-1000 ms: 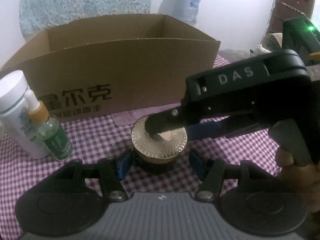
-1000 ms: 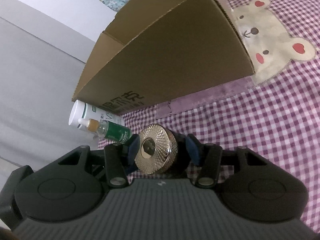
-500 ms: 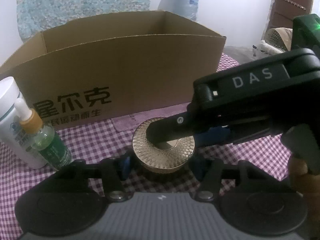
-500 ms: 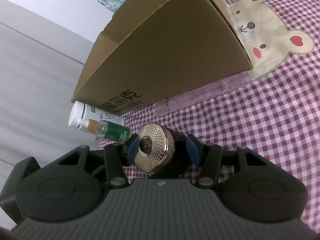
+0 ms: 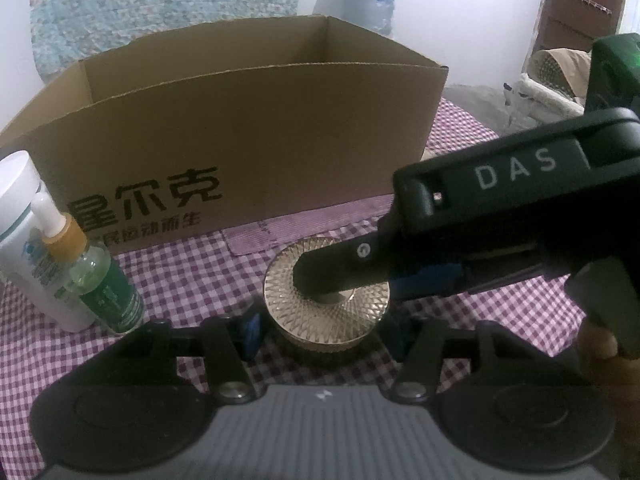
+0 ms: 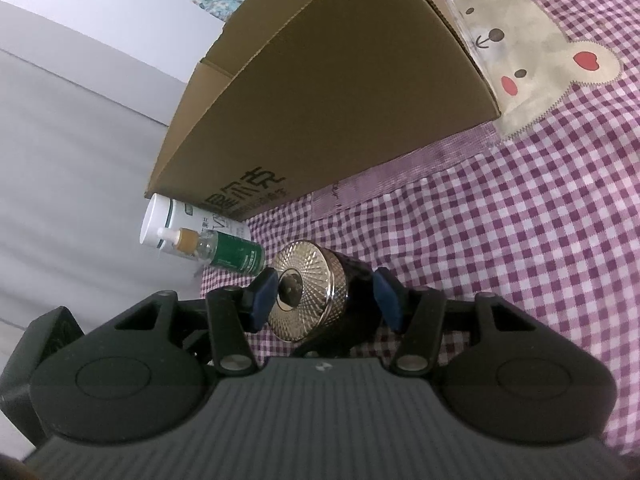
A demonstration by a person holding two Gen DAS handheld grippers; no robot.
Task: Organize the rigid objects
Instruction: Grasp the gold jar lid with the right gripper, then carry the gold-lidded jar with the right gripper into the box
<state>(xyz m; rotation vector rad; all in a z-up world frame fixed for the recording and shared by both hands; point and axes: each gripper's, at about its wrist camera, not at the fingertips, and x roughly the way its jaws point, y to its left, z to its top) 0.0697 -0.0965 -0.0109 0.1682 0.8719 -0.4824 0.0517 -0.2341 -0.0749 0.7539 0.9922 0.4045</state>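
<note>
Gold-lidded jar (image 5: 326,312) stands on the checked tabletop (image 5: 192,280) just before the box (image 5: 240,136), between the spread fingers of the left tool (image 5: 322,330). The right tool (image 6: 326,300), also spread, brackets it lid-to-base. Likely the grasp step; next, one tool must close and lift it into the box.

My things sit on a surface covered by a purple-and-white checked cloth (image 5: 192,280) with a bear patch (image 6: 532,52) sewn on, at the upper right of my right-wrist frame. Across the upper half of my left-wrist frame stands an open cardboard box (image 5: 248,128), printed with dark characters. At far left a white bottle (image 5: 24,216) stands upright, a green dropper bottle (image 5: 96,280) just in front of it. At centre, a dark jar with a gold faceted lid (image 5: 326,308) rests on the cloth.
</note>
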